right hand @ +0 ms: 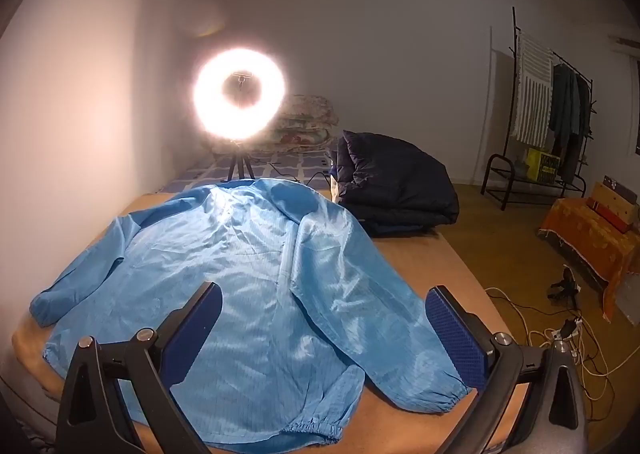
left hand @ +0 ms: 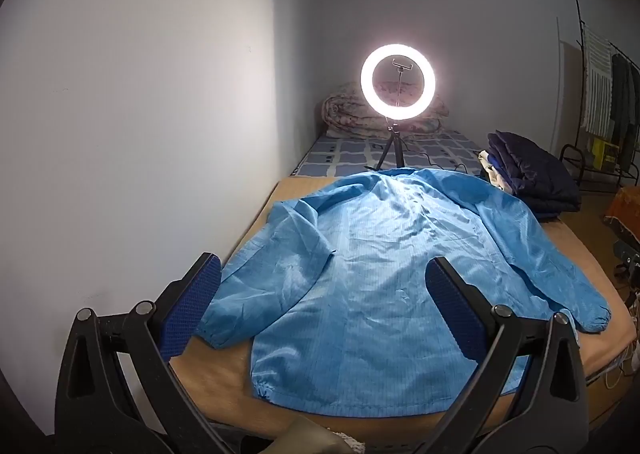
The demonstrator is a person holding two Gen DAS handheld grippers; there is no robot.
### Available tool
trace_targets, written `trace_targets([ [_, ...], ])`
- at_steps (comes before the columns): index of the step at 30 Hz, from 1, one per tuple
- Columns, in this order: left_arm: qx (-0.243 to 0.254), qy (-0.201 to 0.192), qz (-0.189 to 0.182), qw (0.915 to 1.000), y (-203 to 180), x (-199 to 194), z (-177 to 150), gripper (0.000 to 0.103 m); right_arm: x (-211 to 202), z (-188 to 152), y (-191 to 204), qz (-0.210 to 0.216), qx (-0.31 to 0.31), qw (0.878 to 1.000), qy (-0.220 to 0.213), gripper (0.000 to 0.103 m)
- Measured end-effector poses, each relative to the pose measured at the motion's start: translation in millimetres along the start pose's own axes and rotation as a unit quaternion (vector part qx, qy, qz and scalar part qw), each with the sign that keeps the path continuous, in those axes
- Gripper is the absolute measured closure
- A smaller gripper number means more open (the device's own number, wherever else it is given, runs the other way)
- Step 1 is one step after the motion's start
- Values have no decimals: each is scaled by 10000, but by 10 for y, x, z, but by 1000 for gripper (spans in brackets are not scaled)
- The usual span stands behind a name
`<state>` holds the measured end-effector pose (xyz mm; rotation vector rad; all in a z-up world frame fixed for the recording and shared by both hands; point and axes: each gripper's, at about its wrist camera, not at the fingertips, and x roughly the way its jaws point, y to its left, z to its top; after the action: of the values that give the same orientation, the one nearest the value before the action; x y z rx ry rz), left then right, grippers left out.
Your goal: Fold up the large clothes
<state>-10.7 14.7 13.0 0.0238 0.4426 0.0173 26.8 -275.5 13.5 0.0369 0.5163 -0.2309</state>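
Note:
A light blue jacket (left hand: 380,274) lies spread flat on the tan bed surface (left hand: 224,386), back up, hem toward me, both sleeves out to the sides. It also shows in the right wrist view (right hand: 240,274). My left gripper (left hand: 324,286) is open and empty, held above the jacket's near left part, its left finger by the left sleeve cuff (left hand: 212,334). My right gripper (right hand: 324,314) is open and empty, held above the jacket's right side, over the right sleeve, with the cuff (right hand: 448,390) just below.
A lit ring light (left hand: 397,82) on a small tripod stands on the bed behind the jacket. A folded dark blue quilted garment (right hand: 396,182) lies at the far right of the bed. A rolled floral quilt (left hand: 348,110) lies at the head. Wall runs along the left. Cables (right hand: 560,338) lie on the floor at right.

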Motion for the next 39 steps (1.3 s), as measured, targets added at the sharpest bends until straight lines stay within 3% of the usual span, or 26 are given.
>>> trace_targets([
  [39, -91, -91, 38, 9999, 83, 53, 35, 0, 21, -24, 29, 30, -22, 10000, -12, 0],
])
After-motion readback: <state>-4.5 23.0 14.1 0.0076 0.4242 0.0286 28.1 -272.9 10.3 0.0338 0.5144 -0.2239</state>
